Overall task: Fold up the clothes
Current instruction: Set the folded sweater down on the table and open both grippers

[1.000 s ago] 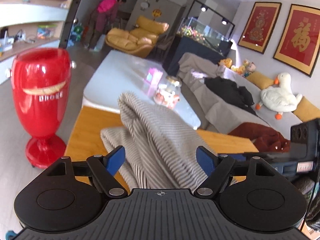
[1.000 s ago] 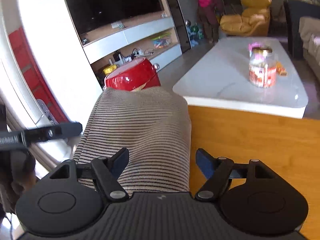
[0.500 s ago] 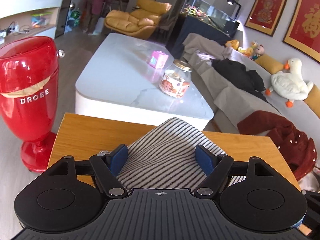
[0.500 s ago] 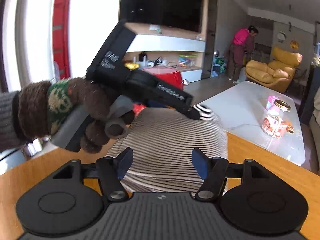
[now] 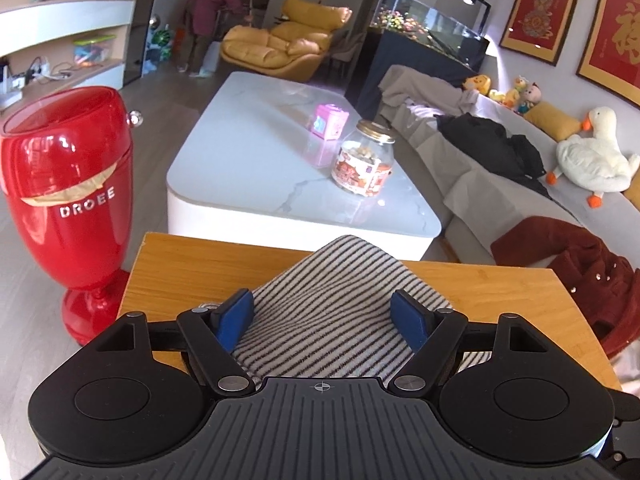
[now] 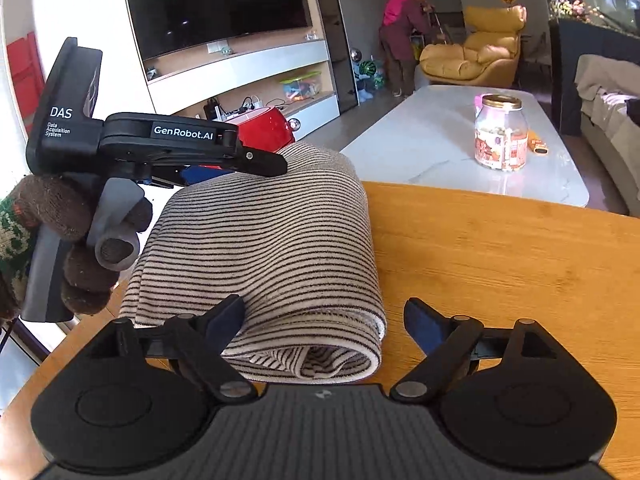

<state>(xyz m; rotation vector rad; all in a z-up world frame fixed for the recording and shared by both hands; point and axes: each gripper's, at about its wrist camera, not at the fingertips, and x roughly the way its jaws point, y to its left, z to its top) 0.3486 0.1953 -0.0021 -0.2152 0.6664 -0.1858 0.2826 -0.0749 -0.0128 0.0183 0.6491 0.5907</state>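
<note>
Where the striped garment (image 6: 264, 256) lies folded into a thick bundle, it is seen toward the left edge of the wooden table (image 6: 500, 264), its rolled end facing the right gripper (image 6: 324, 326) and its far end reaching close to the table's far edge. In the left wrist view the same garment (image 5: 336, 300) is humped between the blue pads, with bare wood (image 5: 192, 268) shown between it and the far-left corner. The left gripper (image 5: 322, 318) is held wide open over the cloth, nothing being pinched; from the right view its black fingers (image 6: 260, 162) are seen resting on the top far end of the bundle. The right gripper is likewise spread wide, its left pad touching the fold's near end and its right pad over bare wood, nothing gripped. To the right of the bundle a broad stretch of table is left uncovered. Beyond the far edge a white marble table (image 5: 256, 168) carrying a glass jar (image 5: 364, 160) is found, and a red vase (image 5: 68, 200) is stood on the floor off the left corner.
</note>
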